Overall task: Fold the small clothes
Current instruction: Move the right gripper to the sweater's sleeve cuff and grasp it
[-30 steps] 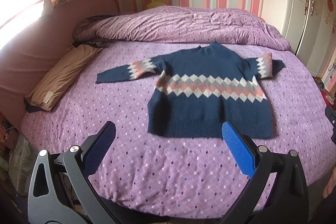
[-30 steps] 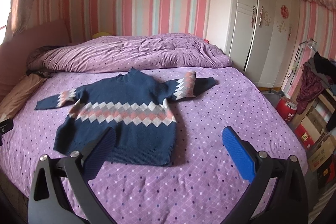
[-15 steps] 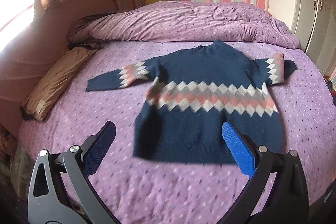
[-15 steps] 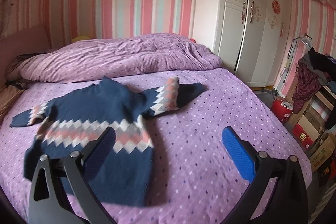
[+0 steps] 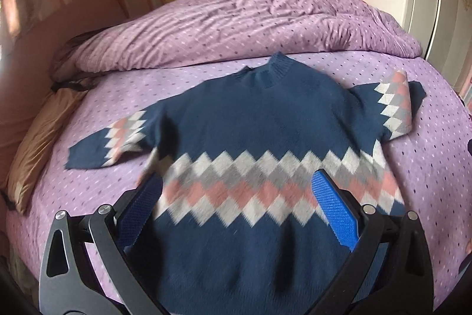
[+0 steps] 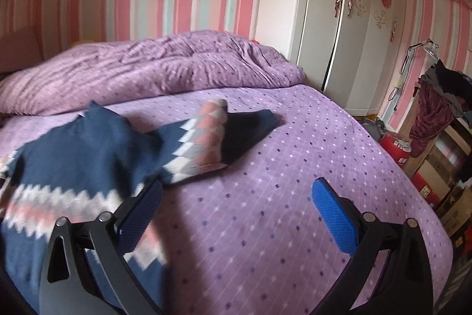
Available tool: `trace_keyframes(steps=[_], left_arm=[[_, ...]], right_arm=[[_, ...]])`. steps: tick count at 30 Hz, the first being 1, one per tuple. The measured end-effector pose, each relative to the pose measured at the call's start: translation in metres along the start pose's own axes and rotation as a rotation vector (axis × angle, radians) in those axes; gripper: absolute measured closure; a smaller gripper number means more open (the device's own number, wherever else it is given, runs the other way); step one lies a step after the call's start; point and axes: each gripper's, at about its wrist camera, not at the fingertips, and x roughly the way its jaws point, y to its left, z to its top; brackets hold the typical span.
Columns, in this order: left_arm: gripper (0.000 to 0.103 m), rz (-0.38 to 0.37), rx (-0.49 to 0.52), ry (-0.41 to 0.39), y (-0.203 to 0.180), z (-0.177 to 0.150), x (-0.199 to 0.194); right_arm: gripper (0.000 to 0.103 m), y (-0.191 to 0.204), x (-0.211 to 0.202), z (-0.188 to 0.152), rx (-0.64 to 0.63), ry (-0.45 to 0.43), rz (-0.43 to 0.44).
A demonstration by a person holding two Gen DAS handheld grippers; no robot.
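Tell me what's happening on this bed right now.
A person is holding a hand-held gripper in each hand over a navy sweater spread flat on the purple bed. The left hand-held gripper hangs open above the sweater's patterned body, and the right hand-held gripper is open near the bunched sleeve on that side. Neither grips any fabric, and no fold has been made yet.
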Motion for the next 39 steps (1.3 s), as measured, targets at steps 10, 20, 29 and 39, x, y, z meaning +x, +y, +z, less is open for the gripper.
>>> trace_keyframes(steps=[10,20,29,39], left_arm=[[0.003,0.089,-0.049,-0.003,0.005,0.056,0.057],[0.003,0.133,-0.016,0.021,-0.007,0.086,0.112],[0.003,0.140,0.042,0.043,-0.027,0.093,0.124],[0.003,0.148,0.054,0.041,-0.027,0.098,0.124]], right_arm=[[0.002,-0.022,0.116,0.026,-0.015,0.035,-0.011],[0.003,-0.031,0.230,0.032,0.018,0.108,0.015],[0.003,-0.056,0.300,0.058,0.100,0.171,0.106],[0.029,-0.085,0.384,0.061,0.245,0.274,0.176]])
